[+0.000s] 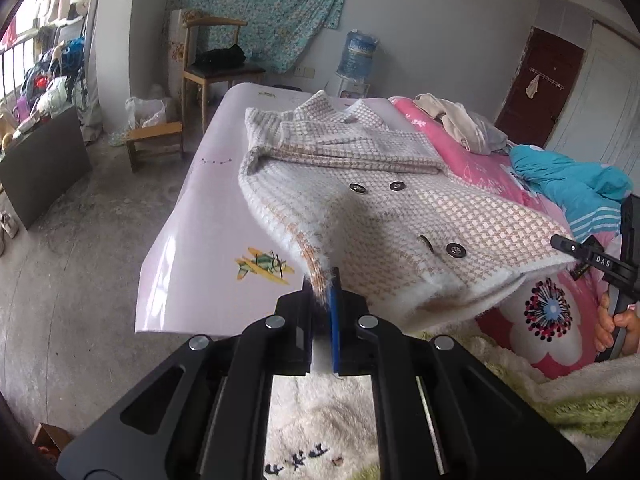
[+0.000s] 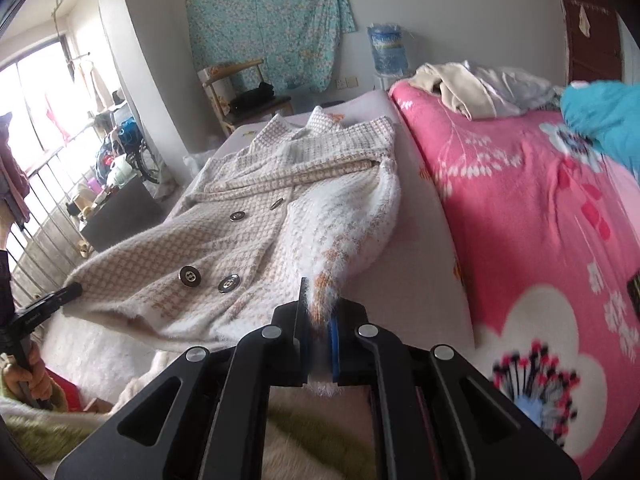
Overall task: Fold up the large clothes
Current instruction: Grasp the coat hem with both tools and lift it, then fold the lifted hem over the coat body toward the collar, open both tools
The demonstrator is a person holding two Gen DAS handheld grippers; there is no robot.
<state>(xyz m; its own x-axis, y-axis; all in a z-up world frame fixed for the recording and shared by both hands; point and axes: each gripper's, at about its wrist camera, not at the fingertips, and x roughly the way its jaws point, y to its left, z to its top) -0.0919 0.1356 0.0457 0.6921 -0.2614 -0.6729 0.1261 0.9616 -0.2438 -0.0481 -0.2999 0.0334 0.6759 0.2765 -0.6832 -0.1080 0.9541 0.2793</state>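
Coat [image 1: 384,200], cream w/ tan check & fuzzy white hem, lies buttons-up on a pale glossy sheet [image 1: 208,216] covering the left part of the bed. Collar end rests flat at the far side; hem end is lifted off the sheet, stretched betw. two grippers. Four metal buttons show down the front, sleeve folded across the chest.

Left gripper [image 1: 323,300]: jaws nearly closed, pinching the hem's left corner; fuzz pokes out betw. the blue pads. Right gripper [image 2: 318,320]: jaws likewise clamped tight on the hem's right corner, white lining bunched above it. Each gripper shows in the other's view at the opposite hem corner, w/ fingers wrapped round its handle.

Just beside the coat, right side: pink floral blanket [image 2: 520,208]. On it, far end, a beige & grey clothes heap [image 2: 472,84]; nearer, a turquoise garment [image 1: 572,184]. Beyond the bed: wooden chair [image 1: 216,68], water jug [image 1: 358,56], blue floral cloth [image 2: 272,20] on the wall. Bare concrete floor [image 1: 80,248] at left.
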